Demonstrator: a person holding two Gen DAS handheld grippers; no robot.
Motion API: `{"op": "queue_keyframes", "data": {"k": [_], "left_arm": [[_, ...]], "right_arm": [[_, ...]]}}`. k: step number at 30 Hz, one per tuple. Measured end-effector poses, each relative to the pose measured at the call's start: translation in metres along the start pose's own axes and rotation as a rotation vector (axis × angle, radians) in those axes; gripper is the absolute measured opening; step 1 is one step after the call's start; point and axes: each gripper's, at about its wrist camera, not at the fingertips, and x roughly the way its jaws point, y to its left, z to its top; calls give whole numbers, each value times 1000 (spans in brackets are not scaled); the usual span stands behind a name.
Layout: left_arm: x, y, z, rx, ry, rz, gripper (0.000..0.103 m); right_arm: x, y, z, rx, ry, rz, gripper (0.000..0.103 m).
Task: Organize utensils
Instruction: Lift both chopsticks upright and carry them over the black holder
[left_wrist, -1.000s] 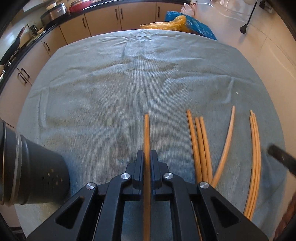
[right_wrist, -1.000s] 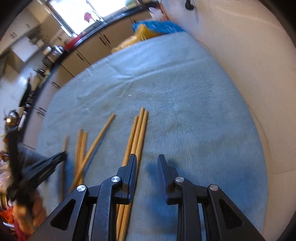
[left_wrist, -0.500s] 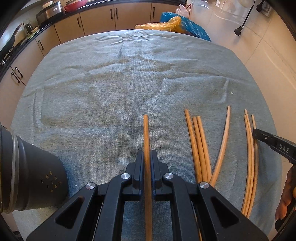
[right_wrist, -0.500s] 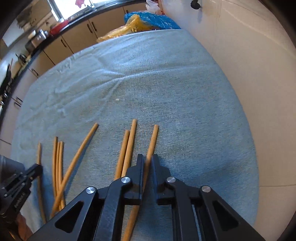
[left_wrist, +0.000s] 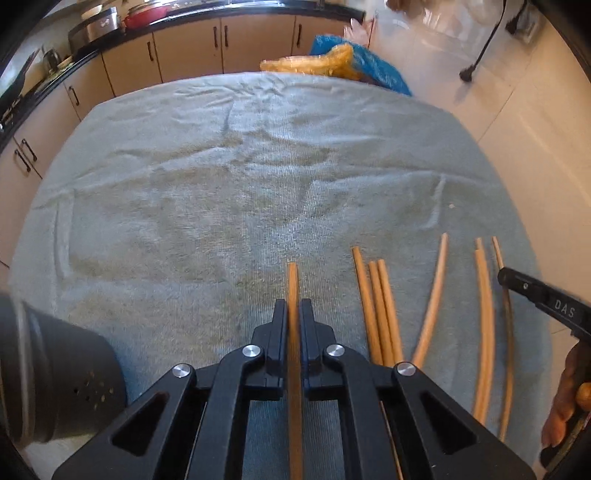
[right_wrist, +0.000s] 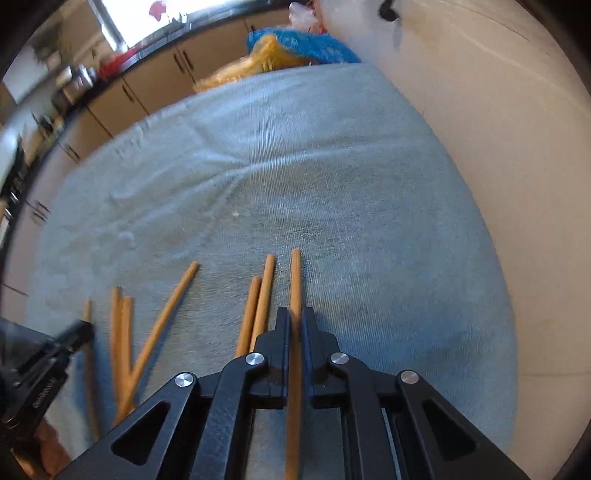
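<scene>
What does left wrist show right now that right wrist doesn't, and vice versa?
Only left wrist: the dark perforated holder at the near left, and the left hand-held gripper shut on one chopstick.

Only right wrist: the right hand-held gripper shut on another chopstick, and a bright window above the counter.

Both: the grey-blue towel, loose chopsticks lying on it, kitchen cabinets, and the blue and yellow bags past the far edge.
</scene>
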Motion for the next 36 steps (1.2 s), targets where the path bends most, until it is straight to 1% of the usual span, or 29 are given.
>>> {"op": "queue_keyframes", "data": {"k": [2, 5, 7, 8, 11, 12, 15, 18, 20, 22, 25, 27, 30, 36], "left_arm": [[-12, 2, -5, -5, -35, -33, 5], [-38, 1, -15, -3, -102, -60, 5], [-61, -1, -25, 11, -166, -63, 5], [-69, -2, -28, 15, -188, -70, 5], [-98, -6, -43, 41, -264, -82, 5], [-110, -7, -50, 54, -289, -85, 5], [-131, -11, -62, 72, -333, -86, 6], [-148, -10, -76, 83, -367, -83, 6], [-159, -10, -87, 91, -398, -69, 6], [-173, -10, -98, 102, -440, -40, 6], [-188, -3, -107, 90, -470, -66, 6], [-195, 1, -112, 84, -480, -74, 6], [-203, 8, -116, 75, -489, -75, 6], [-215, 20, -123, 56, -497, -93, 6]], "right_arm": [[-21, -1, -11, 2, -63, 48, 6], [-51, -3, -27, 2, -157, 89, 6], [-74, -3, -42, -9, -234, 129, 6], [-85, -2, -50, -18, -271, 136, 6], [-117, -2, -76, -38, -389, 196, 6], [-124, 0, -82, -44, -418, 201, 6], [-144, 0, -107, -60, -495, 227, 6], [-158, 6, -130, -91, -563, 232, 6], [-165, 11, -139, -107, -591, 233, 6], [-178, 14, -157, -125, -641, 236, 6], [-188, 22, -173, -155, -687, 220, 6], [-195, 22, -184, -156, -712, 228, 6], [-203, 27, -190, -159, -745, 227, 6], [-213, 36, -191, -166, -765, 246, 6]]}}
